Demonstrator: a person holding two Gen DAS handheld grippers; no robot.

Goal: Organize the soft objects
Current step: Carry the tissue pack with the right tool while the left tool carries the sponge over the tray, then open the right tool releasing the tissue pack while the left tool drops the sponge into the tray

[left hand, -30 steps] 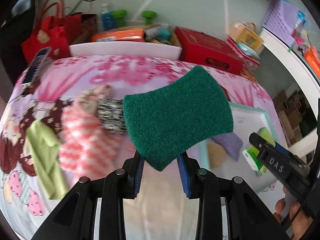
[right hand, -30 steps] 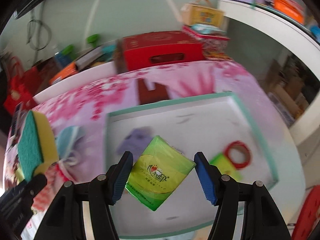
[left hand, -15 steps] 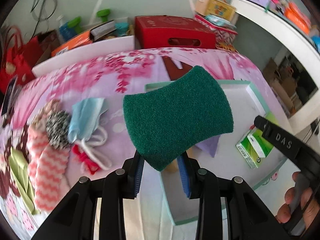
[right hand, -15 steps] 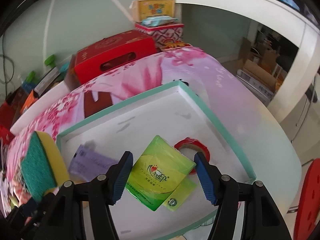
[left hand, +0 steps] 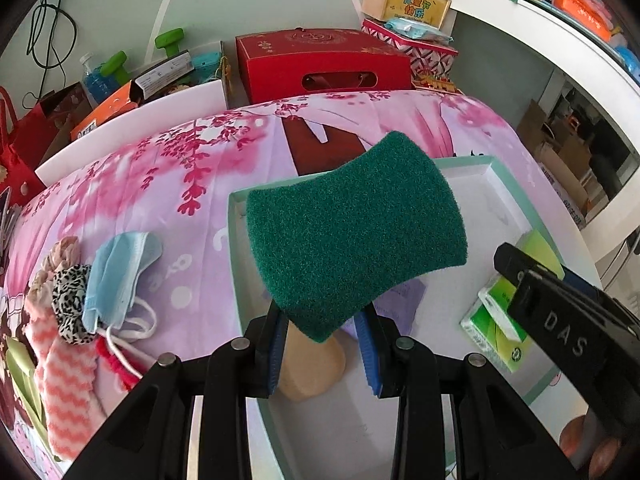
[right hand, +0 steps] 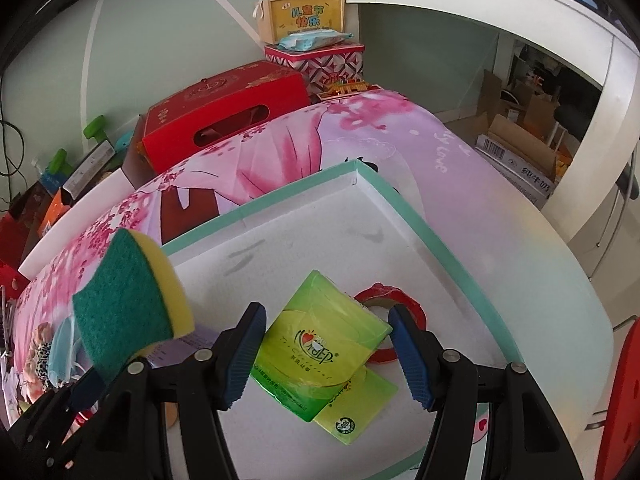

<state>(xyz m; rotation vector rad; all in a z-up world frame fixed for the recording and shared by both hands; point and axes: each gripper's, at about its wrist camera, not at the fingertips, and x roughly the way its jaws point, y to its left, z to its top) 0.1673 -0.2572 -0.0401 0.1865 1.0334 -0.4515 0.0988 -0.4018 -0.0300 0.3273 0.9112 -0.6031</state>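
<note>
- Both grippers have swung rightward across the bed (left hand: 160, 184) over the last second, so the white tray (right hand: 400, 216) with the mint-green rim now fills each view, where earlier the pile of cloths on the left took up much of the left view.
- Left gripper (left hand: 324, 344) is clamped on the sponge (left hand: 356, 232), pinching its near end; the green scouring face looks toward the camera and, in the right view, the yellow foam backing shows on the side toward the tray.
- Right gripper (right hand: 328, 354) holds the green tissue pack (right hand: 320, 344) low over the near part of the tray; whether both pads press on it I cannot tell, as the right pad seems to stand just off its corner.
- Likely light and squashy, the sponge will give under the pads; a hold across its narrow waist looks surer than one at the tip.
- Being in slick film, the tissue pack may slip or twist; gripping it across the flat middle seems best.
- Red tape ring (right hand: 394, 320) and a flat green sachet (right hand: 352, 404) lie in the tray just beside the pack.
- Blue face mask (left hand: 120, 272), leopard scrunchie (left hand: 70, 300) and striped cloth (left hand: 68, 380) wait on the bed, left of the tray.
</note>
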